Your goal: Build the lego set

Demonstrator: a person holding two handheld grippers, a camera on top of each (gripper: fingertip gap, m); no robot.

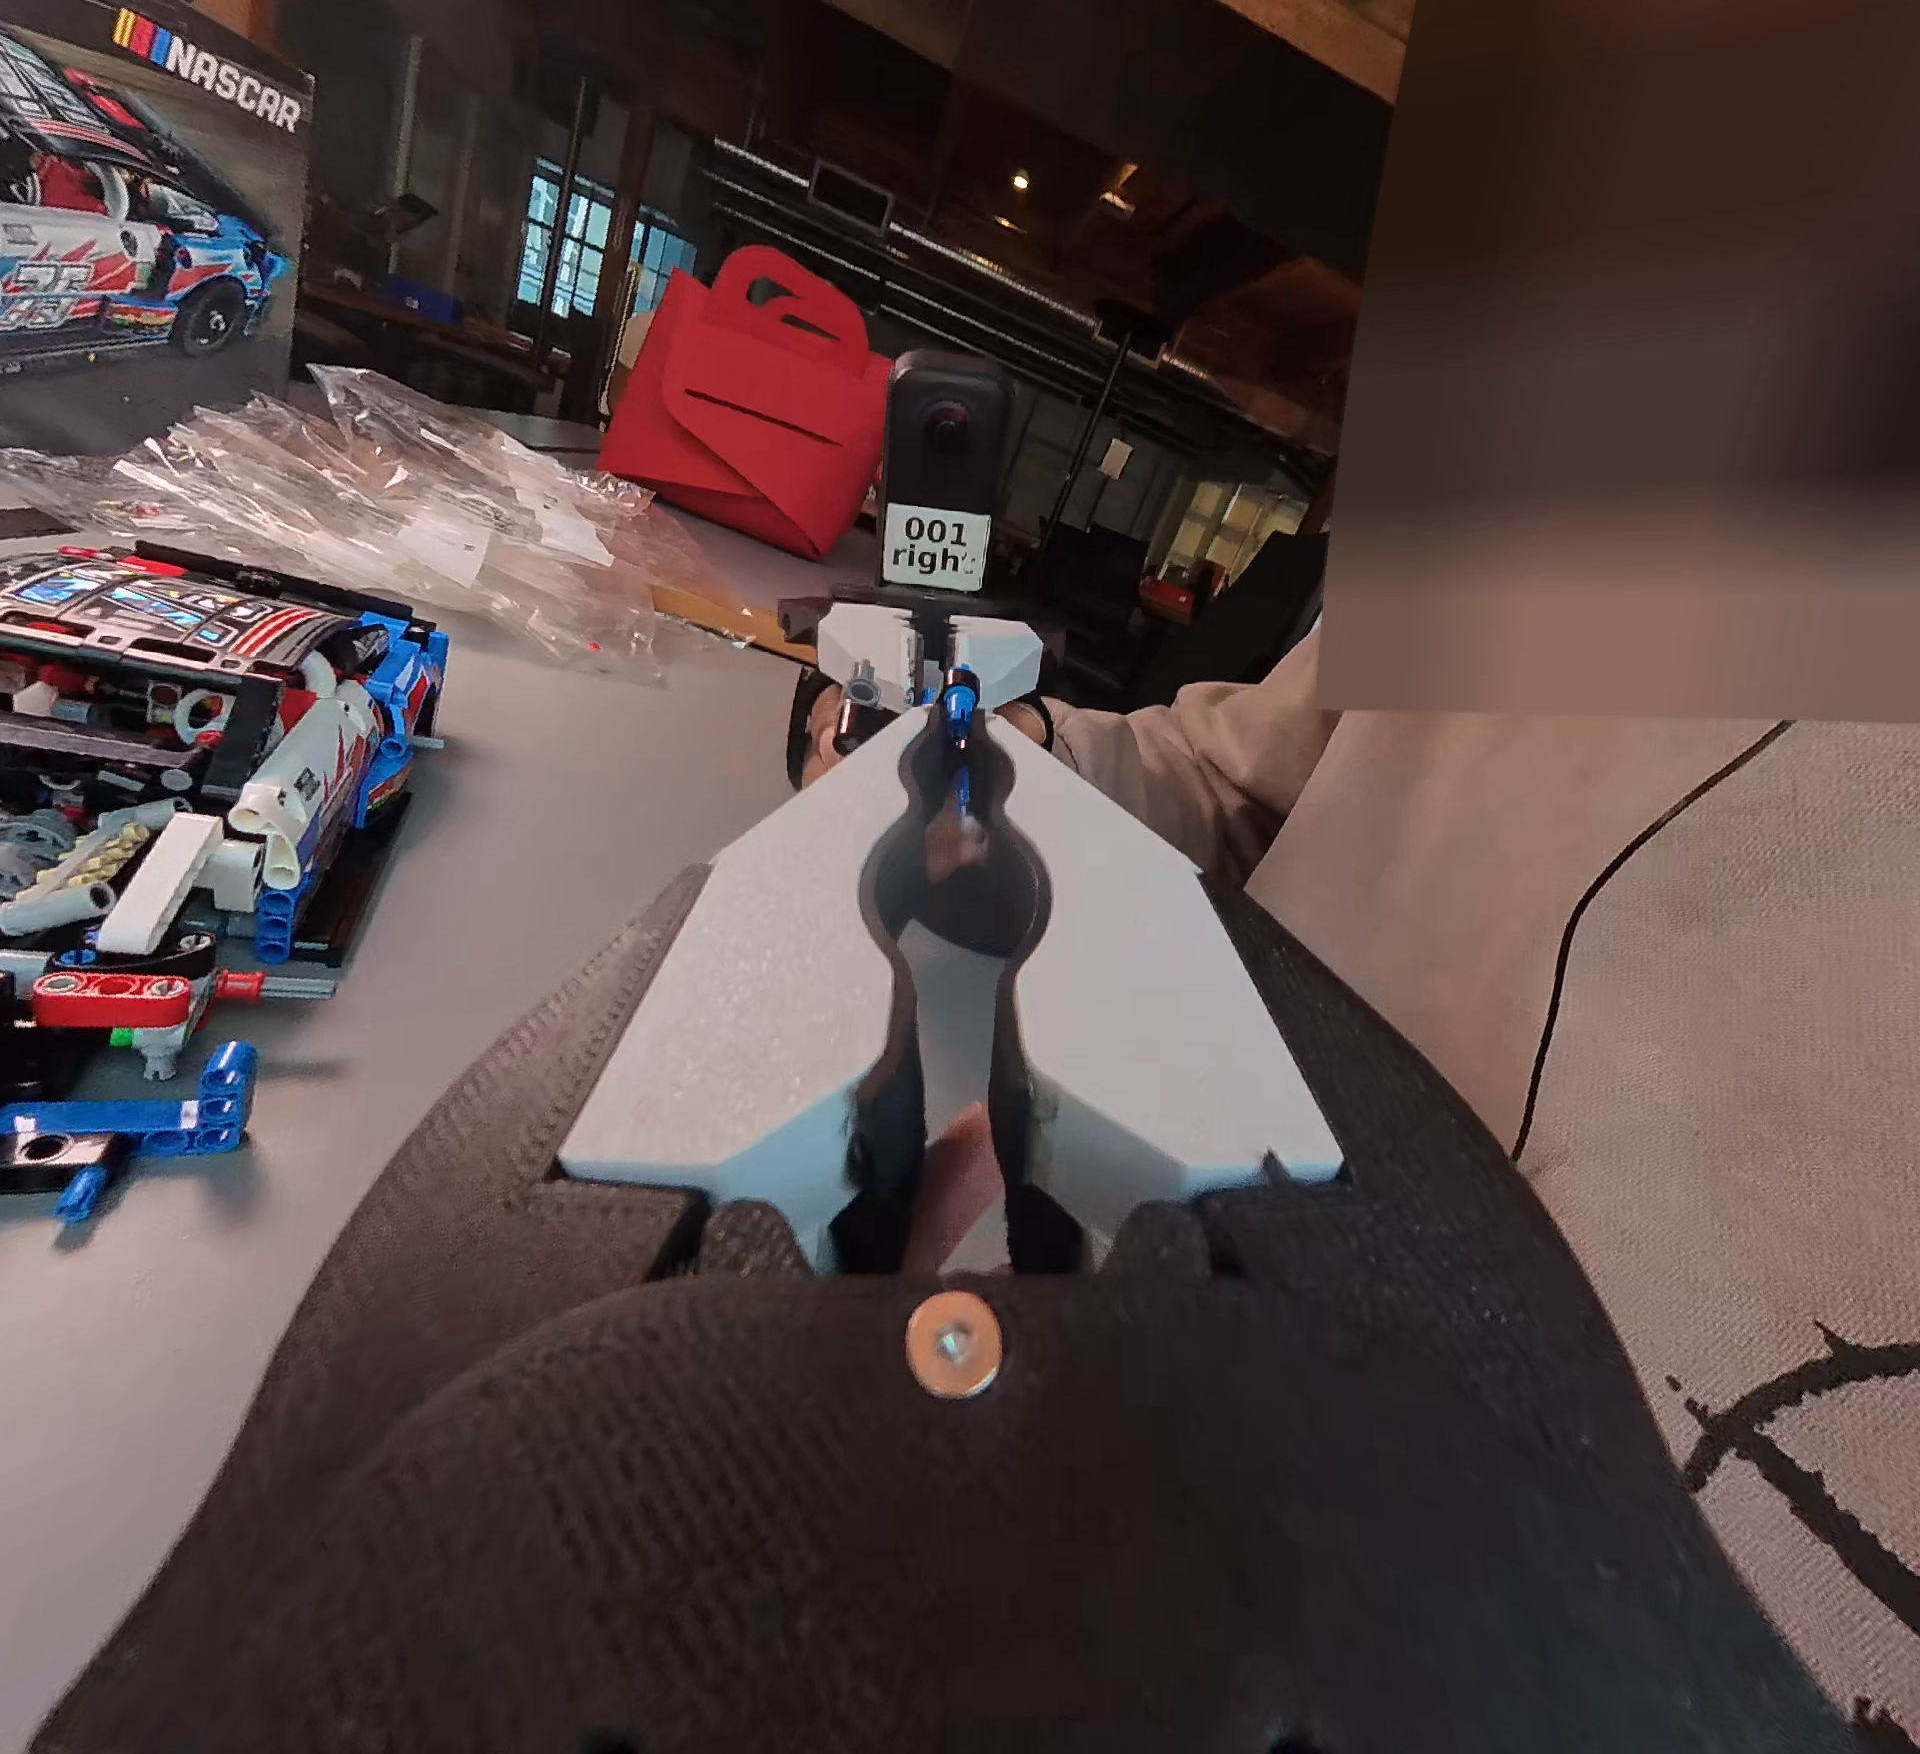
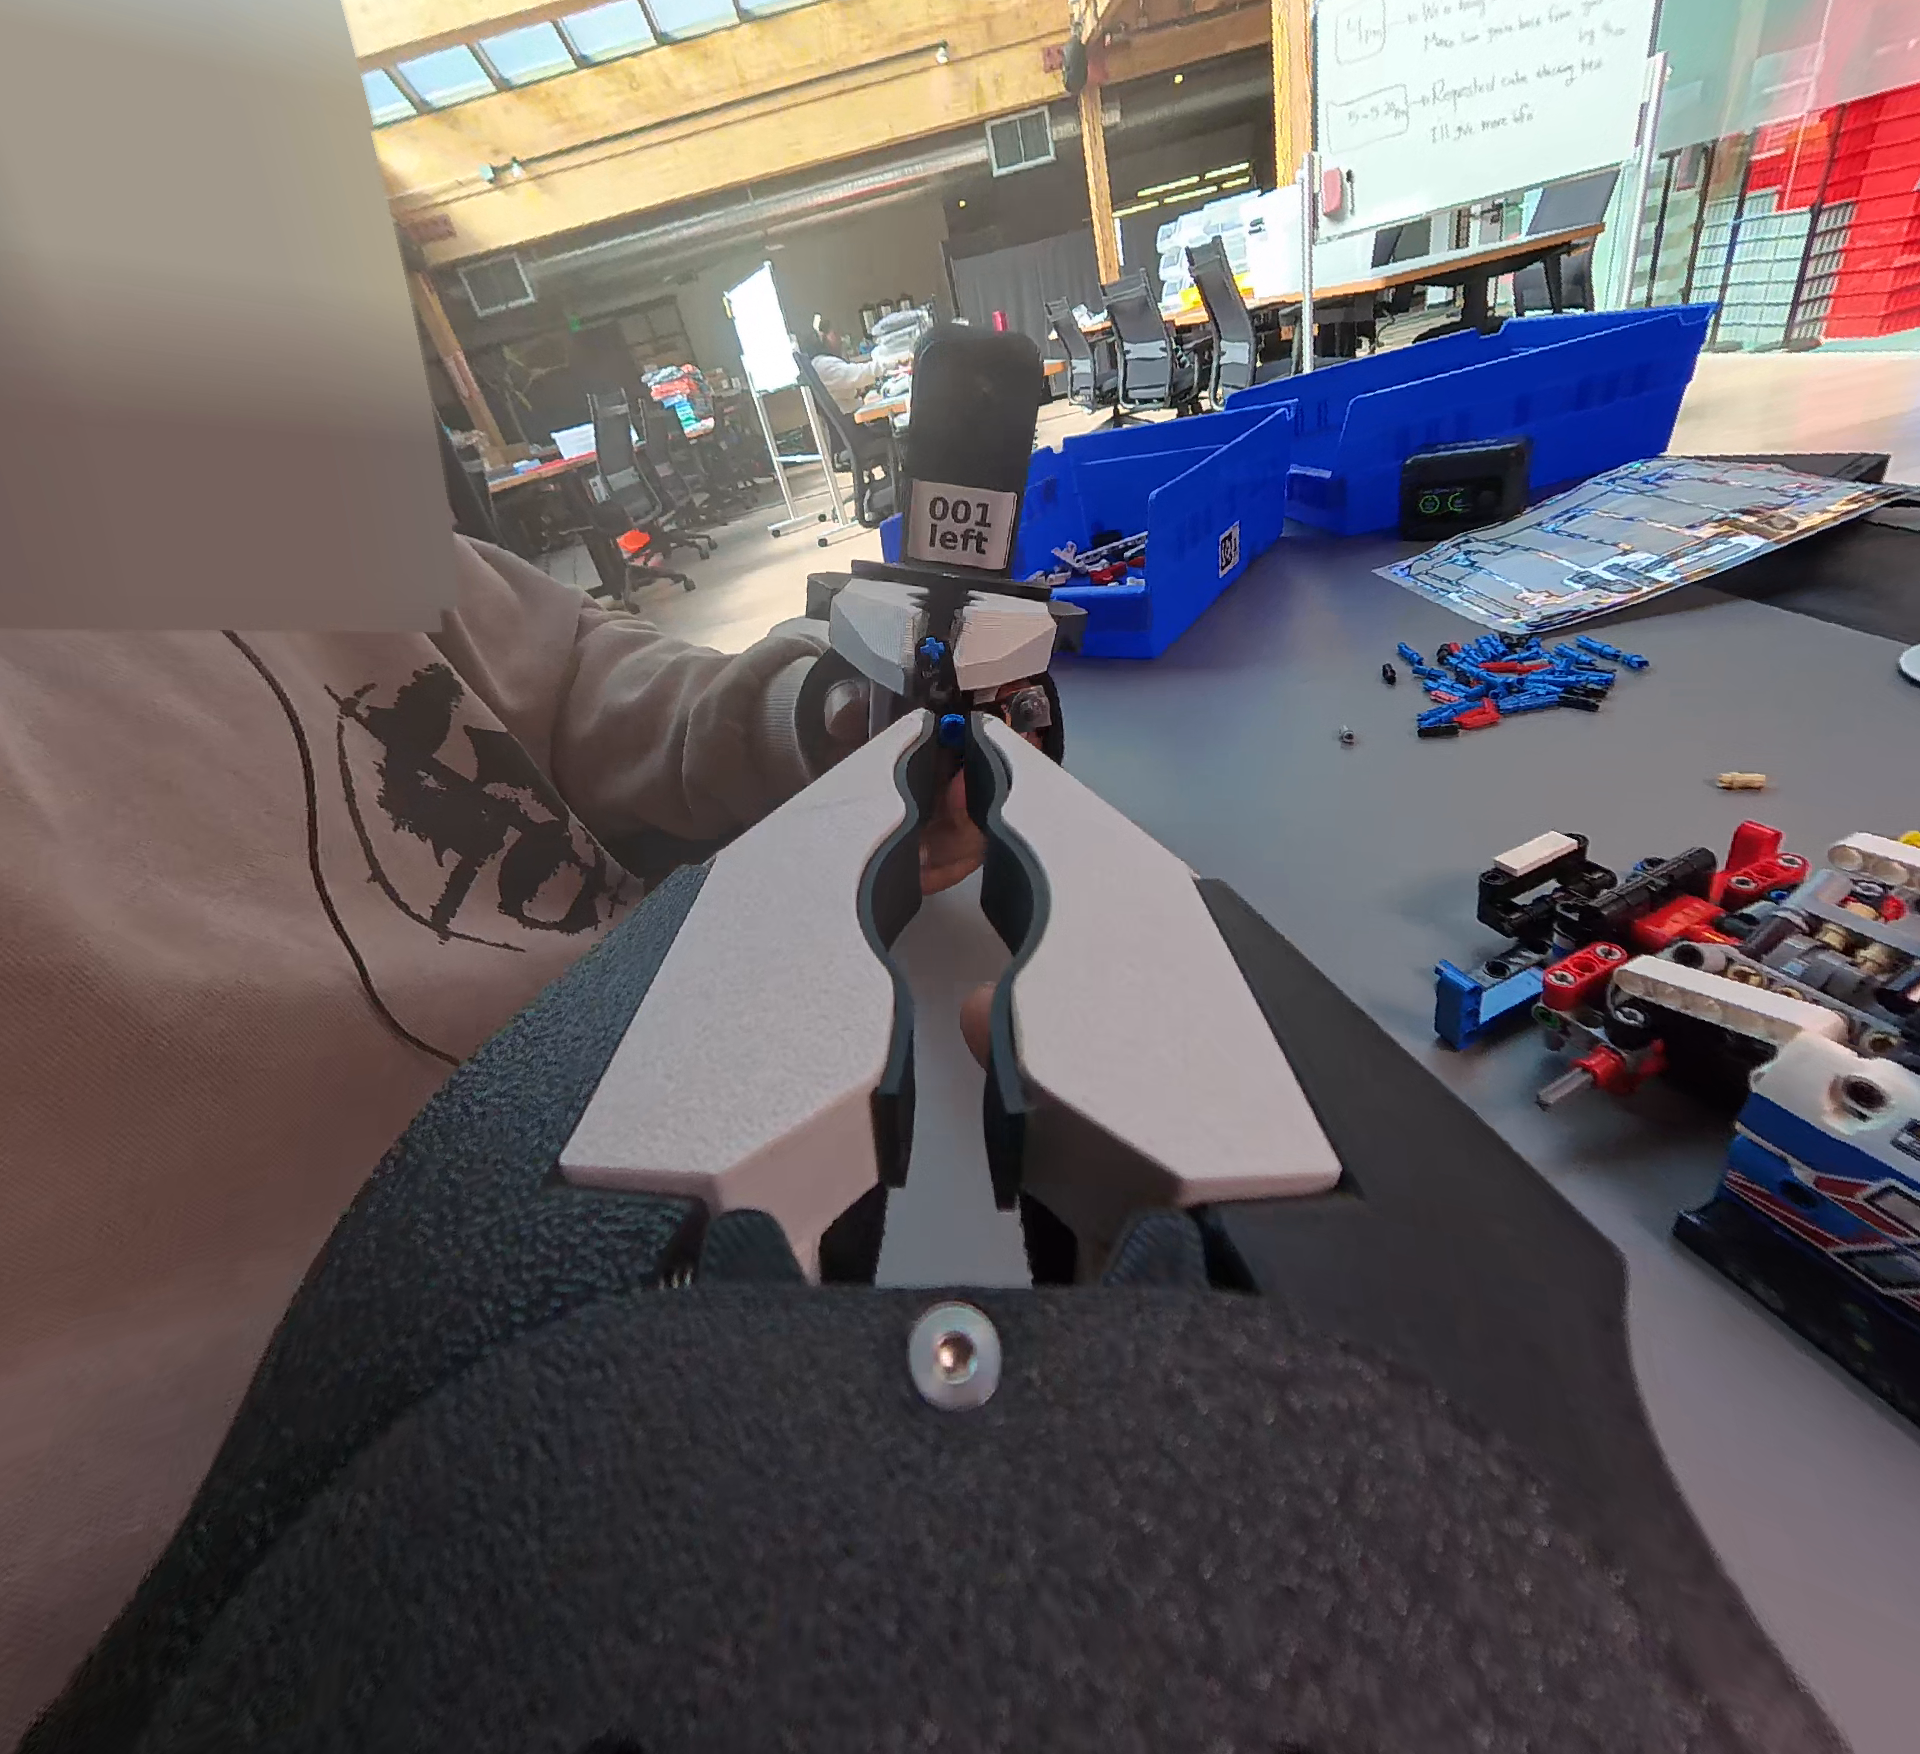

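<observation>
My two grippers meet tip to tip above the grey table. My left gripper is shut on a small blue pin, which also shows between its jaws in the right wrist view. My right gripper is shut with a blue pin at its tips. A small grey connector with a black pin hangs beside the tips; I cannot tell what holds it. The part-built race car model lies on the table, and its open chassis end shows in the right wrist view.
Loose beams and pins lie near the car. The set's box, empty plastic bags and a red paper carrier stand behind. Blue bins, a pile of blue pins and a printed sheet lie farther off. Left and right tips are no more than a few centimetres apart.
</observation>
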